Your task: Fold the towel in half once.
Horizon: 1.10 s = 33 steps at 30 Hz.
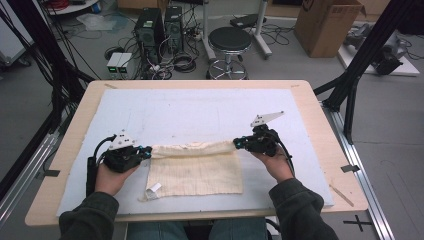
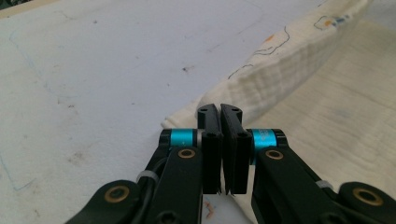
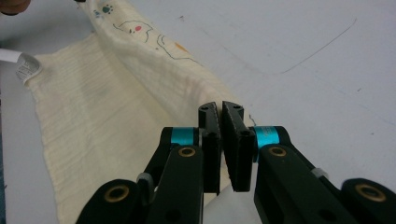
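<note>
A cream muslin cloth (image 1: 195, 172) lies on the white mat near the table's front edge, its far edge lifted into a rolled ridge that runs between the two grippers. My left gripper (image 1: 149, 151) is shut on the cloth's left far corner; in the left gripper view the jaws (image 2: 220, 109) meet on the cloth (image 2: 289, 60), which shows small printed drawings. My right gripper (image 1: 237, 144) is shut on the right far corner; its jaws (image 3: 221, 108) pinch the cloth (image 3: 93, 121). A white label (image 1: 154, 188) sticks out at the front left corner, and the label (image 3: 23, 65) appears in the right gripper view too.
The white mat (image 1: 200, 107) covers most of the wooden table (image 1: 75, 130). Beyond the table's far edge stand a black stool (image 1: 229, 42), computer towers (image 1: 150, 27) and a cardboard box (image 1: 325, 25). Black frame posts rise at both sides.
</note>
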Each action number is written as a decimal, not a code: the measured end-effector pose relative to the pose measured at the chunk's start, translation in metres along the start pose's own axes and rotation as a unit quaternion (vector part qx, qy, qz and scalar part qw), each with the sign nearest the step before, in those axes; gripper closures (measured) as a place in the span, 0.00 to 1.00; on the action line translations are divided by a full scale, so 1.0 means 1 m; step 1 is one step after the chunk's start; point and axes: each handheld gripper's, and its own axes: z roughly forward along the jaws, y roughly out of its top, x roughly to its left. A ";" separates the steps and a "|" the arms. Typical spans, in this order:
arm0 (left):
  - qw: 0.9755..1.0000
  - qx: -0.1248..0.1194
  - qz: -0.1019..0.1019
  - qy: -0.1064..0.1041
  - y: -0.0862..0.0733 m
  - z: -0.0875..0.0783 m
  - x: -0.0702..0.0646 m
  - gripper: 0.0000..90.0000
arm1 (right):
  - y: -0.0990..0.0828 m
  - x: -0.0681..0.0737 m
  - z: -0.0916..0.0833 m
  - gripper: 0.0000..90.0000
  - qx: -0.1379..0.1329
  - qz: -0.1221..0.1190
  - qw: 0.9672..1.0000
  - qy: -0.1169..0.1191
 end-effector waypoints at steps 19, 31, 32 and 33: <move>0.999 0.005 0.018 -0.026 -0.030 -0.019 -0.022 0.96 | -0.025 0.025 -0.004 0.95 0.004 -0.014 1.000 0.014; 0.998 0.016 0.035 -0.042 -0.040 -0.028 -0.035 0.96 | -0.041 0.036 -0.007 0.95 0.004 -0.018 1.000 0.018; 0.998 0.015 0.033 -0.043 -0.041 -0.028 -0.036 0.96 | -0.042 0.037 -0.007 0.95 0.005 -0.017 1.000 0.020; 0.998 0.016 0.033 -0.044 -0.042 -0.029 -0.036 0.96 | -0.043 0.038 -0.007 0.95 0.006 -0.017 1.000 0.020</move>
